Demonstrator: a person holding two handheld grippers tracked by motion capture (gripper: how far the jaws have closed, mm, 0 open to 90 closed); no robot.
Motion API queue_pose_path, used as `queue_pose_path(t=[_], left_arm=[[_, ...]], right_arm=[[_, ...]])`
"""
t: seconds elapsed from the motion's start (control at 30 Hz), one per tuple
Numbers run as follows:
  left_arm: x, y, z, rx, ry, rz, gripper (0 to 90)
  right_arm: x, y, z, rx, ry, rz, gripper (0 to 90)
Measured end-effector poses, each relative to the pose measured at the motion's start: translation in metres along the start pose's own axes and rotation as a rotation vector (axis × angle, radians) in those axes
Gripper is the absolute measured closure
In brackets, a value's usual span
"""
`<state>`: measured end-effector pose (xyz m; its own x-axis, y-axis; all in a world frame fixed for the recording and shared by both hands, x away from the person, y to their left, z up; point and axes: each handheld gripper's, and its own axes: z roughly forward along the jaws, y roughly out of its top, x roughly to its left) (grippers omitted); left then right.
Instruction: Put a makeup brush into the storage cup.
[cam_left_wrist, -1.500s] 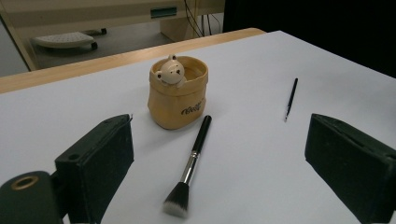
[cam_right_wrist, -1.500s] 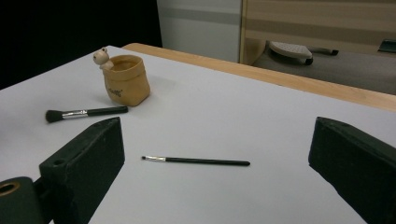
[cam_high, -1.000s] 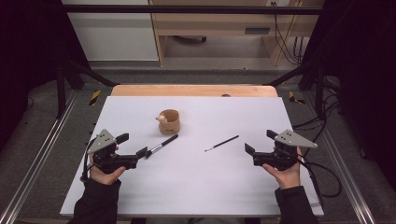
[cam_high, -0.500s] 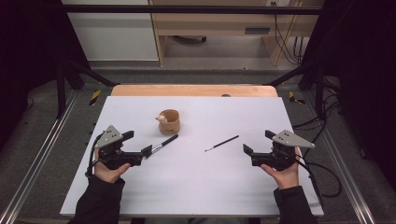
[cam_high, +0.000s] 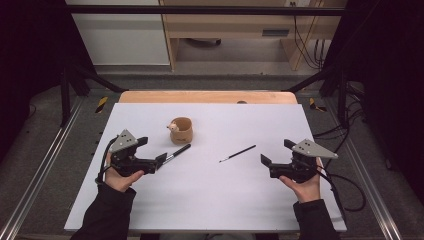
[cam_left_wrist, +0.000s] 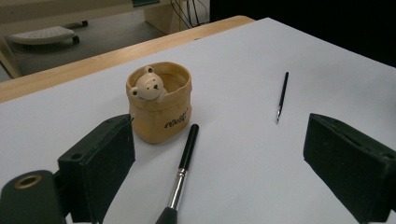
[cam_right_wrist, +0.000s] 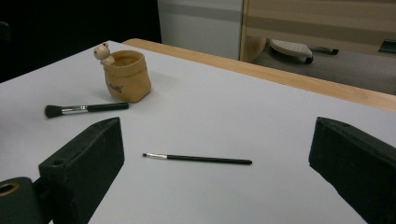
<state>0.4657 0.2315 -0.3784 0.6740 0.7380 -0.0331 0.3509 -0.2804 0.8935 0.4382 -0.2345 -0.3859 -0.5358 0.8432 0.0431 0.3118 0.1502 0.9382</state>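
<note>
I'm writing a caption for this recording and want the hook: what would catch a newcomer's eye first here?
Probably the tan bear-faced pot, upright toward the back left of the white table. Next come two brushes lying flat: the thick makeup brush just in front of the pot, right at the open left gripper, and the thin brush near mid-table, lying apart from the open right gripper.

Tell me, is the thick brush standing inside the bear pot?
No, the thick brush lies flat on the white table beside the bear pot, between the open jaws of the left gripper.
</note>
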Motion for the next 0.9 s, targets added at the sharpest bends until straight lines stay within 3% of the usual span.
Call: queue_pose_path(t=[0.33,0.9], left_arm=[[-0.001,0.008,0.014,0.071,-0.015,0.034,8.8],[0.005,0.005,0.04,0.198,-0.031,0.046,10.3]], right_arm=[[0.0,0.001,-0.001,-0.005,0.002,-0.003,3.6],[0.0,0.001,-0.001,-0.004,0.001,-0.002,3.6]])
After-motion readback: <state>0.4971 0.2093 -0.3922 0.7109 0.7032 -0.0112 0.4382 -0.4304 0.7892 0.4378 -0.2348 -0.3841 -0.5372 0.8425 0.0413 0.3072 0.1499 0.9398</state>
